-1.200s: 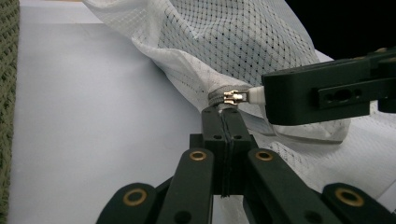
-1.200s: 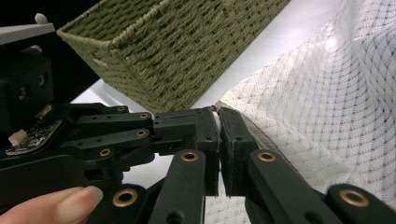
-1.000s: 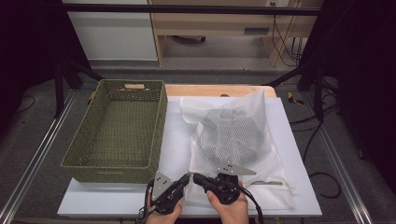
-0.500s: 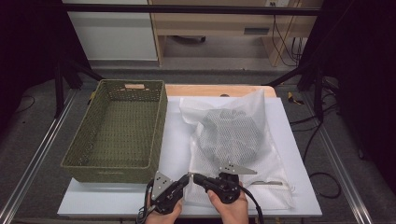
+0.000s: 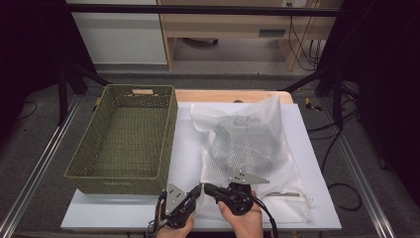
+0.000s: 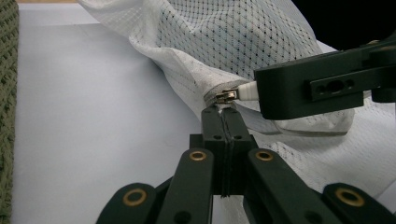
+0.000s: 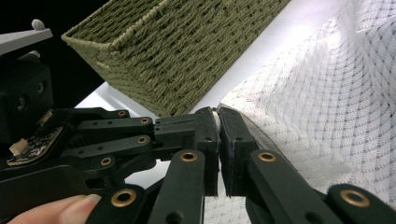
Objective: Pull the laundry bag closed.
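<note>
A white mesh bag with a grey bundle inside lies on the white table. Both grippers meet at its near left corner. My left gripper is shut on the bag's fabric just below the metal zipper slider. My right gripper comes in from the right, shut on the white zipper pull. In the right gripper view its jaws are pressed together at the bag's edge, with a sliver of white between them. A hand holds each gripper at the table's near edge.
An empty green woven basket stands on the left part of the table, close to the grippers. Bare table shows between basket and bag. A wooden board lies at the far edge, with dark frame rails around.
</note>
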`<state>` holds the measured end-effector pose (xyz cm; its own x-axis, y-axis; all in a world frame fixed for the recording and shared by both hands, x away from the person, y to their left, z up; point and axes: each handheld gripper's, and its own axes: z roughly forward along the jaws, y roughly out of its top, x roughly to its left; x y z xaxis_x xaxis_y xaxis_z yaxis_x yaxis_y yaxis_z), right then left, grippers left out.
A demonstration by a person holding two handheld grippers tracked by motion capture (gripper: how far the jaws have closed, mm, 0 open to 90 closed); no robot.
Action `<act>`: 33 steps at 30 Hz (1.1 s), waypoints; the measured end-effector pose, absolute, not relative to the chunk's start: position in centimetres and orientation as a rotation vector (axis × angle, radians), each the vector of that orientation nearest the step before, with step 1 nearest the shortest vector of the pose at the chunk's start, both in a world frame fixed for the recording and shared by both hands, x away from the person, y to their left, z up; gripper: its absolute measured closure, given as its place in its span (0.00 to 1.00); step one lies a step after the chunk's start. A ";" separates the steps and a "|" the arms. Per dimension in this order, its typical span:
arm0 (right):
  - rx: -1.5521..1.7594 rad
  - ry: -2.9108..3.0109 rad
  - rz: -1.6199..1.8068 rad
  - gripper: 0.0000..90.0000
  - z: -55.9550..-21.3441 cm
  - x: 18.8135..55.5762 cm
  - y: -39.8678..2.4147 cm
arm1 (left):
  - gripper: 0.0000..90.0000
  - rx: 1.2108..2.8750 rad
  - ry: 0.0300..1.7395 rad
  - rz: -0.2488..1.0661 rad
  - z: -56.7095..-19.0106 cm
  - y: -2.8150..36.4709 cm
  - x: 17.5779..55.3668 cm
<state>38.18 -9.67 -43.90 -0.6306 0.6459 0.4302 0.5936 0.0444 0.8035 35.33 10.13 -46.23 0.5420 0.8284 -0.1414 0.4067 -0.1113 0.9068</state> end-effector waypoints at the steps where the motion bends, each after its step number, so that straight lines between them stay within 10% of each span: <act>1: 1.324 2.238 1.674 0.96 -43.9 38.2 -9.6 | 1.00 1.725 1.039 0.500 -46.2 10.1 35.3; 33: 1.350 2.204 1.686 0.97 -43.9 37.8 -9.9 | 1.00 1.667 1.067 0.443 -46.4 10.3 35.3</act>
<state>37.83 -9.92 -43.93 -0.6162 0.6545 0.4381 0.5940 0.0209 0.8042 35.29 10.28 -46.40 0.5323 0.8193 -0.2132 0.4276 -0.0429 0.9029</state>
